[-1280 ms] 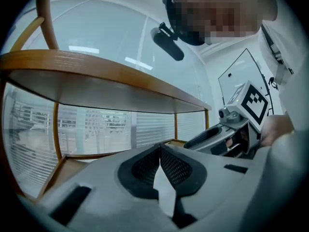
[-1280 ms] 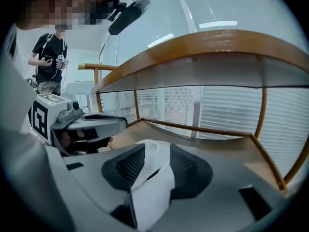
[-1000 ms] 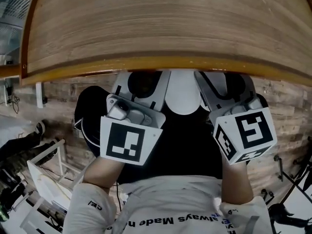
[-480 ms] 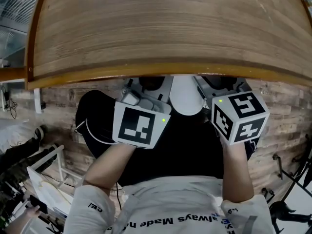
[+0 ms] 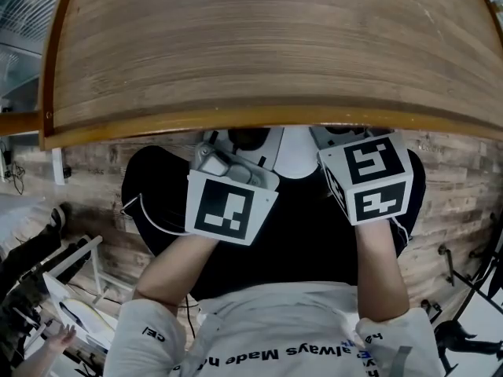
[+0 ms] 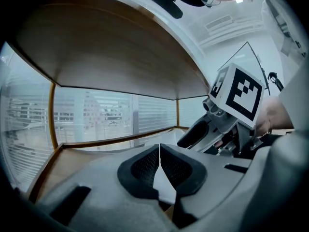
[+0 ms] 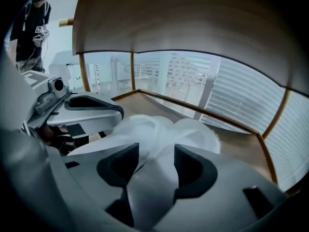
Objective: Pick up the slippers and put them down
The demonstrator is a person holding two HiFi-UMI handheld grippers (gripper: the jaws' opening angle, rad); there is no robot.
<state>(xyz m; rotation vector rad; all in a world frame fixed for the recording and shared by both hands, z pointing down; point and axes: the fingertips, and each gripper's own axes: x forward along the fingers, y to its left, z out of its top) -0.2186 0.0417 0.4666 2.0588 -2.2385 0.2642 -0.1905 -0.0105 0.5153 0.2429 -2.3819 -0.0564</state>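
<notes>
A pair of white slippers [image 5: 297, 154] lies between my two grippers, just under the front edge of a wooden shelf board [image 5: 267, 45]. In the right gripper view the fluffy slippers [image 7: 169, 129] rest on the lower wooden shelf. My right gripper [image 7: 157, 149] stands wide open with slipper fabric running between its pads. In the left gripper view my left gripper [image 6: 160, 146] is shut, pinching a thin white slipper edge [image 6: 163, 180]. From above, the tips of the left gripper [image 5: 240, 144] and right gripper [image 5: 346, 136] are hidden by the board.
Glass with blinds [image 7: 227, 91] closes the shelf's back and sides behind a low wooden rim [image 7: 193, 109]. A white rack [image 5: 71, 273] stands on the plank floor at lower left, and stand legs [image 5: 471, 289] at right. A person in black [image 7: 31, 18] stands off to the left.
Both grippers have slid further in under the shelf edge. The right gripper's marker cube moved up and left and rolled a little; the left one shifted slightly right.
</notes>
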